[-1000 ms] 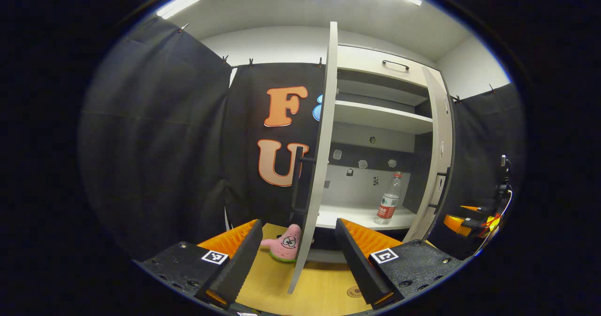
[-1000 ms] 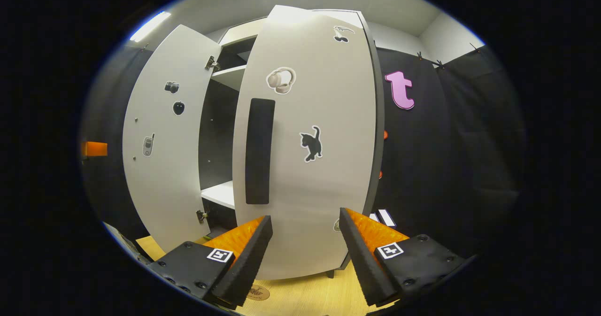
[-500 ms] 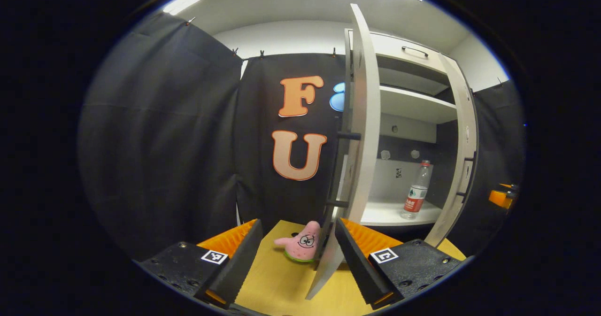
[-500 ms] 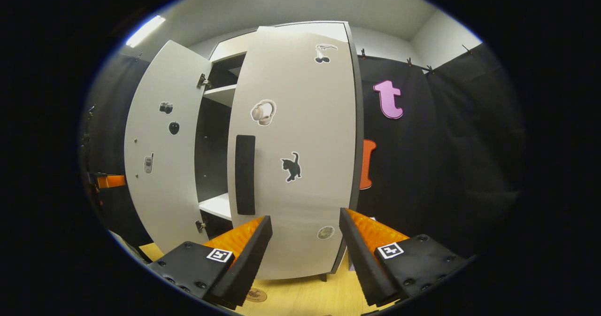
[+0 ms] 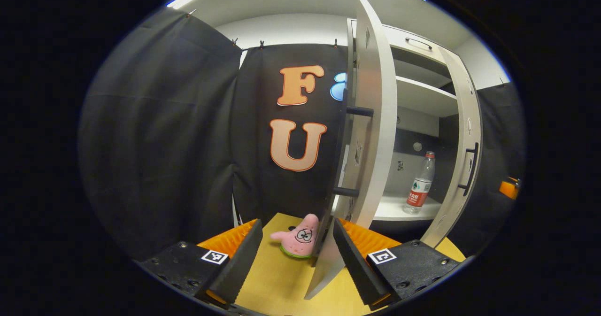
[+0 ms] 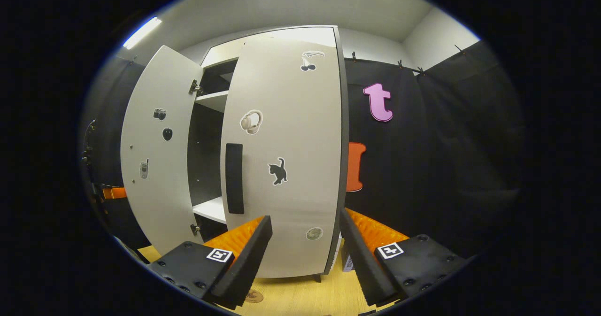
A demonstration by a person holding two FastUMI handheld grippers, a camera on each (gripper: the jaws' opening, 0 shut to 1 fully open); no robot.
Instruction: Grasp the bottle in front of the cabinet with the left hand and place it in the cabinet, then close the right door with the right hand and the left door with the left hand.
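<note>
**Bottle on the shelf, both doors part open**

My left claw (image 5: 291,259) is spread wide with nothing between its fingers. The edge of the pale grey left cabinet door (image 5: 371,133) stands just ahead of it, its dark bar handle (image 5: 359,111) on the outer face. Past that door, the clear plastic bottle with a red cap and red label (image 5: 419,184) stands upright on the white lower shelf (image 5: 389,208) inside the cabinet. A pink star-shaped plush toy (image 5: 298,237) lies on the yellow wooden floor (image 5: 277,278) beside the door.

My right claw (image 6: 305,255) is also wide open and empty, facing the sticker-covered right cabinet door (image 6: 291,156), which is nearly shut.
</note>
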